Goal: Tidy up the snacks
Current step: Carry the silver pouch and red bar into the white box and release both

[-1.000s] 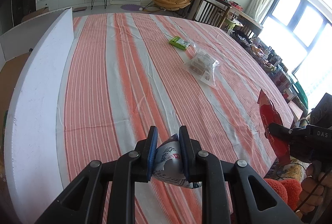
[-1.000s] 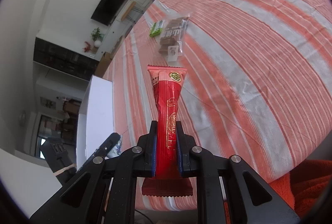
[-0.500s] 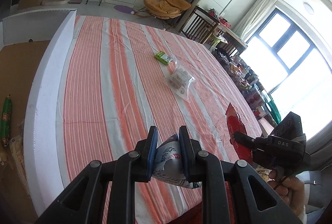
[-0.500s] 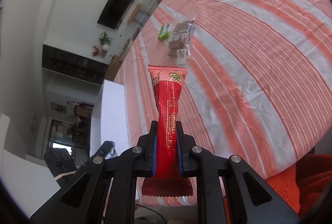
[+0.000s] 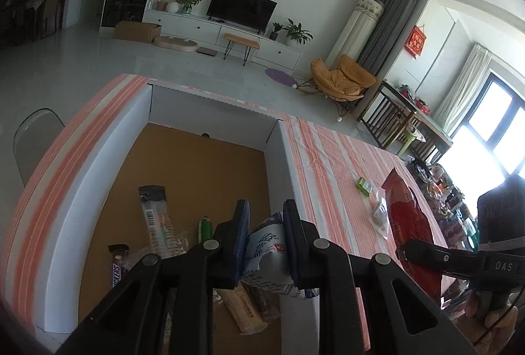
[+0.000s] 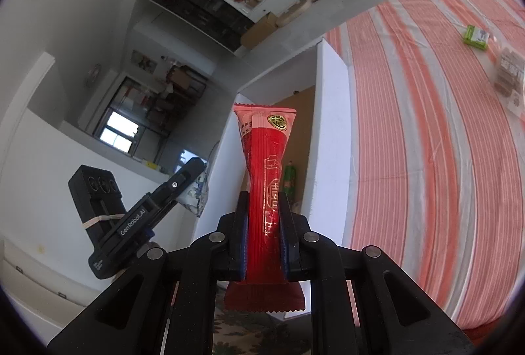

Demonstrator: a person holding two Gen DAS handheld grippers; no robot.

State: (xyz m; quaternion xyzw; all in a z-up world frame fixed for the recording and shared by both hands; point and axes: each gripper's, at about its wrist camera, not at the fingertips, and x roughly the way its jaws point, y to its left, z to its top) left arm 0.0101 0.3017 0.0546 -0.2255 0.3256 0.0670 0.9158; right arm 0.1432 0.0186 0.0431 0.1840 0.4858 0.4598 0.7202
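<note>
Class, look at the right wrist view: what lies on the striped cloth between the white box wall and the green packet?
Nothing: between the white box wall and the green packet, the striped cloth is bare in the right wrist view.

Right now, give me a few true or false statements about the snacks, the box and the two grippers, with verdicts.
1. The right gripper is shut on a red packet. True.
2. The left gripper is empty. False: it is shut on a white and blue packet.
3. The box already holds several snacks. True.
4. The green pack lies inside the box. False: it lies on the striped cloth.
5. A clear bag of snacks lies on the cloth near the green pack. True.
</note>
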